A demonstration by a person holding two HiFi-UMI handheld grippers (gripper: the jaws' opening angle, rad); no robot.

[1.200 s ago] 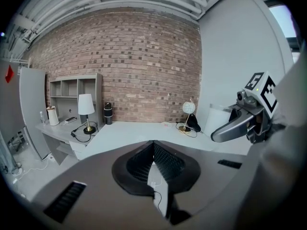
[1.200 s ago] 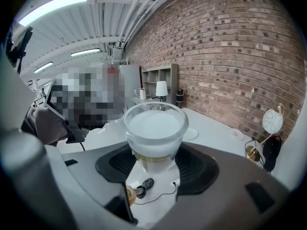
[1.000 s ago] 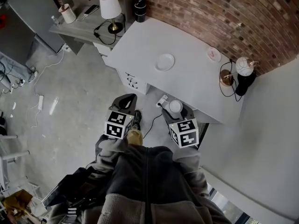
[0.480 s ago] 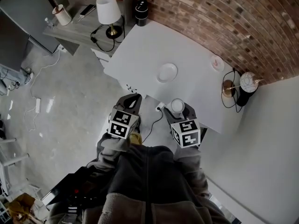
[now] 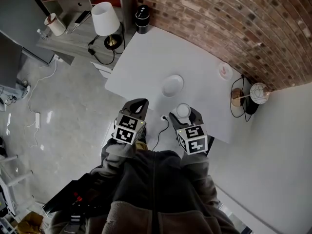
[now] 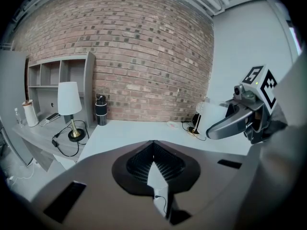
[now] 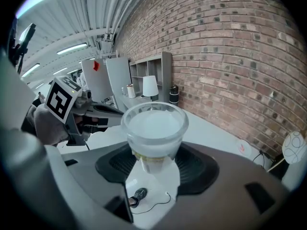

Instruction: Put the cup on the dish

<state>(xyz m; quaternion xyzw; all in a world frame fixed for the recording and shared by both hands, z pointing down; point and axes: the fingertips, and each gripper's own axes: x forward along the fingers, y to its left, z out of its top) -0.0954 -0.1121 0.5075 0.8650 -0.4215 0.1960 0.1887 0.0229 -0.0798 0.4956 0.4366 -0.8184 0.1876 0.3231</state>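
My right hand-held gripper (image 7: pixel 154 163) holds the cup (image 7: pixel 154 128), its ribbed dark pads spread wide against the lower wall. The cup is round and translucent, with a frosted look and a thick, flared rim. From the head view it reads only as a pale disc (image 5: pixel 183 111) just nearer the person than the dish (image 5: pixel 172 85), above the near edge of the surface (image 5: pixel 161 52) and not touching the dish. The dish is a small, shallow white round plate lying flat.

My left hand-held gripper (image 6: pixel 153 150) is narrow, with its pads meeting at the tips and nothing between them. In the head view it hangs left of the dish and nearer the person (image 5: pixel 136 105), above the polished grey floor (image 5: pixel 63 111).

Only the head view shows the dish. In both gripper views the gripper bodies block that part of the surface. Each gripper view does catch the other gripper's marker cube (image 6: pixel 261 83).

The surface is matte white with straight edges. Beyond the dish stands a rough red brick wall (image 5: pixel 234 18). Near that wall, right of the dish, lies a small saucer with a red mark (image 5: pixel 224 70). Far left of the dish, a lamp with a white shade (image 5: pixel 106 18) stands on a grey side desk (image 5: pixel 73 35).
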